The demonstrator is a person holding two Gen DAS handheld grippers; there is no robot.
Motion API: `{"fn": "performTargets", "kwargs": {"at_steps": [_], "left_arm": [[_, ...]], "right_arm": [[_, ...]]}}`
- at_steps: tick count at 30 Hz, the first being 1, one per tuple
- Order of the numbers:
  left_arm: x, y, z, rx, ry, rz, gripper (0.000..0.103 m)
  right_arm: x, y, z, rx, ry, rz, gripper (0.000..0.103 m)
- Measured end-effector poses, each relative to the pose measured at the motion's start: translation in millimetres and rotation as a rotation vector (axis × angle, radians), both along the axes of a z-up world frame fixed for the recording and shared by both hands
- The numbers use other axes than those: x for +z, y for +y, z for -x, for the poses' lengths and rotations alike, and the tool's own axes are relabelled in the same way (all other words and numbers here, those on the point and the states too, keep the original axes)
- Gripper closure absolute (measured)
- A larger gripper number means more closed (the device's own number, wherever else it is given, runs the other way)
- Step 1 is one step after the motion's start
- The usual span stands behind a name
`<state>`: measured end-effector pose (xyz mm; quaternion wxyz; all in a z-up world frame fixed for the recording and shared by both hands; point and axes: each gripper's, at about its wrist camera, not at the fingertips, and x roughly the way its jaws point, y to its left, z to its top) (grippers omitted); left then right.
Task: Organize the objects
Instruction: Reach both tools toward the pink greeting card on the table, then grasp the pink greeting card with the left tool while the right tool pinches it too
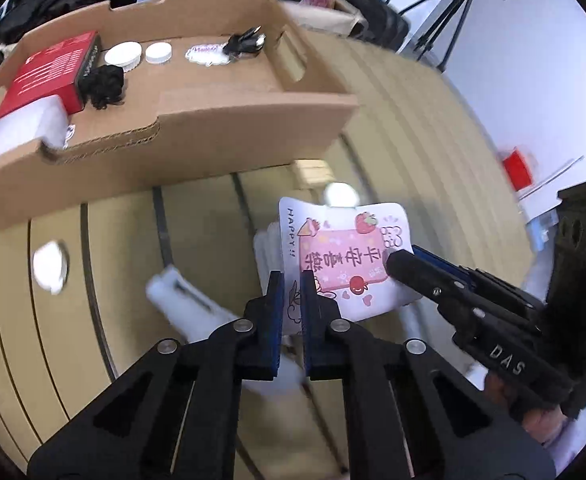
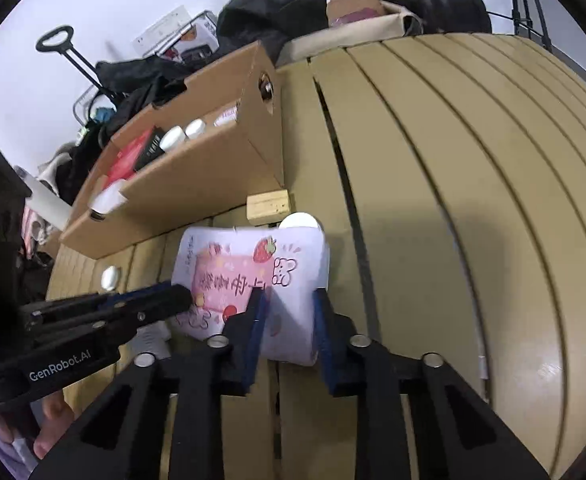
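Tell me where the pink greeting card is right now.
The greeting card sits on the slatted table, in front of the cardboard box, with the left gripper and right gripper both at it.
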<state>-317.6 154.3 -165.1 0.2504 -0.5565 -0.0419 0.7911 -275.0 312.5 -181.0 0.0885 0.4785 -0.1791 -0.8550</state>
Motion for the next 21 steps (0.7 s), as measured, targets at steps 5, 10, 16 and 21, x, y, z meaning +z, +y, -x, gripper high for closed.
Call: {"fn": "performTargets", "kwargs": {"at_steps": [5, 10, 16, 21], "left_arm": [[39, -20, -72, 0.029, 0.026, -0.12, 0.099], [51, -45, -135, 0.078, 0.011, -0.164, 0.099], [68, -65, -158, 0.131, 0.052, -0.18, 0.099], [88, -74, -140, 0.138, 0.097, -0.2, 0.099]], "right_arm": [[46, 4, -57, -0.007, 0.092, 0.023, 0.085], [62, -12, -121, 0.027, 0.077, 0.029, 0.085], [79, -38, -145, 0.09, 0.095, 0.011, 0.085], [99, -50, -139, 0.111, 0.117, -0.015, 0.085]]}}
